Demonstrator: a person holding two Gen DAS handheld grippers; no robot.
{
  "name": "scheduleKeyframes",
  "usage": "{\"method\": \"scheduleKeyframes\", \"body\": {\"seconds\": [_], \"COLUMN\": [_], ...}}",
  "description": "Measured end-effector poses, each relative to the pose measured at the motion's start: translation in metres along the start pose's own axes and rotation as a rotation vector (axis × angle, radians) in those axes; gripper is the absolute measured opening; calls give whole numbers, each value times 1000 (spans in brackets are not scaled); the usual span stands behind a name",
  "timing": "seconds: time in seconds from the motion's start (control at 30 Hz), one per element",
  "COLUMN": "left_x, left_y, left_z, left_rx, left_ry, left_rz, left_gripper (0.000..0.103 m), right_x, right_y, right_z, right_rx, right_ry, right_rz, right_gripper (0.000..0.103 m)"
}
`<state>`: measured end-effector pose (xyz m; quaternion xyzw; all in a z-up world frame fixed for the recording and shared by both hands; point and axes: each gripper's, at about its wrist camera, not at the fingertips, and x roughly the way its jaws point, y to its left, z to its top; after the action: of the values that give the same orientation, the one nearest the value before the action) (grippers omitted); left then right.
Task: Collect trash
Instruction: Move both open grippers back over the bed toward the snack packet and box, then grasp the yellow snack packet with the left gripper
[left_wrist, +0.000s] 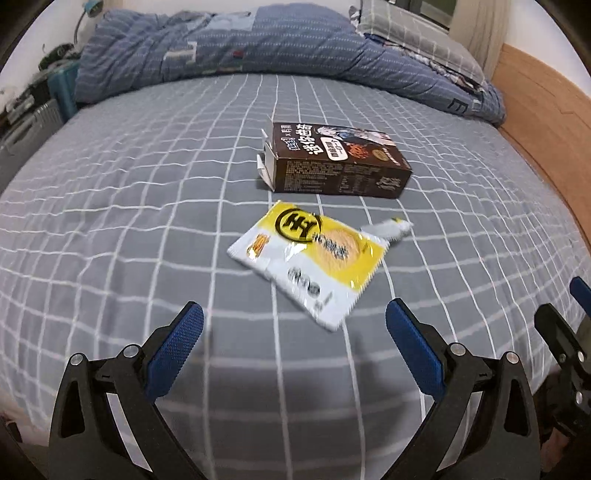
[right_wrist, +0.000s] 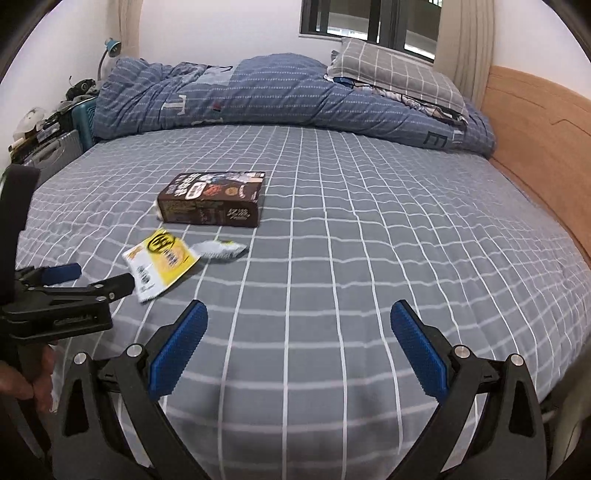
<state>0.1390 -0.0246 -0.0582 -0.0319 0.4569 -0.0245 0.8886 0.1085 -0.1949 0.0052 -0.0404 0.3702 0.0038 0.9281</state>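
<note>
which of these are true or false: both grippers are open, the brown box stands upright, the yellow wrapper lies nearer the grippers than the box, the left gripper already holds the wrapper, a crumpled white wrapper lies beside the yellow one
1. Both grippers are open. True: the left gripper and the right gripper each have their jaws spread wide with nothing between them.
2. The brown box stands upright. False: it lies flat on the bed sheet, its flap end open.
3. The yellow wrapper lies nearer the grippers than the box. True.
4. The left gripper already holds the wrapper. False: the wrapper lies on the sheet ahead of the open jaws.
5. A crumpled white wrapper lies beside the yellow one. True.
</note>
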Motion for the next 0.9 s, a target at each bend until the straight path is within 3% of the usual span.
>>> {"method": "scheduleKeyframes", "body": {"seconds": [0.3,0.37,0.5,0.77,0.9], "left_x": [62,72,78,71,58], "left_y": [-9,-5,-11,-15,-13], "left_z": [27,27,25,26,27], "left_rx": [35,11,33,46,45], "left_ry": [67,99,95,66,45], "left_rz": [13,-10,22,40,46], "left_gripper": [93,84,72,9,4], "right_x": [30,30,26,26,32], "right_y": [-4,-6,-5,0,-2], "right_z": [4,4,8,9,10], "right_rx": [-17,-7,5,-16,-2], "right_ry": [36,36,21,21,39], "right_rz": [12,13,25,22,16], "right_gripper": [95,95,95,95,95]}}
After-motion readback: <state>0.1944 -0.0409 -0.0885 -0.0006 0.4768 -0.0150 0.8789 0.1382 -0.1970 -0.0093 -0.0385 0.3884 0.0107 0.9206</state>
